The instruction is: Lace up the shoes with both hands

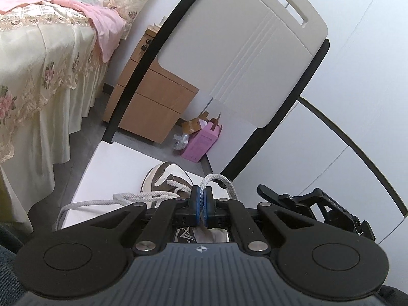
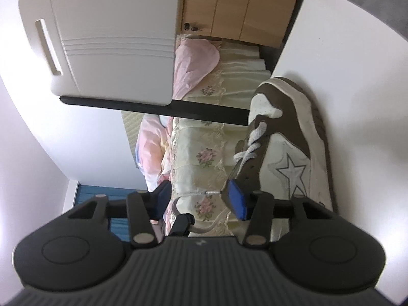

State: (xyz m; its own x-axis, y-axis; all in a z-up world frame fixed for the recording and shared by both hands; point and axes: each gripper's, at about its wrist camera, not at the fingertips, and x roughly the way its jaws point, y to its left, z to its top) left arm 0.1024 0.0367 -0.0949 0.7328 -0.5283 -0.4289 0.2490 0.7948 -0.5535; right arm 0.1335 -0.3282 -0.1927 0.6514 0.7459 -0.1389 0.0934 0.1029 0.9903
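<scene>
Shoes: one shoe [image 1: 165, 176], brown and white, on the white table [image 1: 114, 158], just ahead of both tongs.
Left tongs [image 1: 201, 204]: closed, pinching one lace [image 1: 216, 179].
Right tongs [image 2: 201, 199]: jaws apart, lace end [image 2: 201, 192] between, ungripped.

Brown-white shoe [image 2: 288, 148], grey lace [image 2: 248, 150], right tongs [image 2: 201, 199] parted

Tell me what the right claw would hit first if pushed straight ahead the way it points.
Probably the white lace strung across the open gap of the right claw; the shoe sits off to one side. Beyond, only the bedspread shows; depth is unclear.
</scene>
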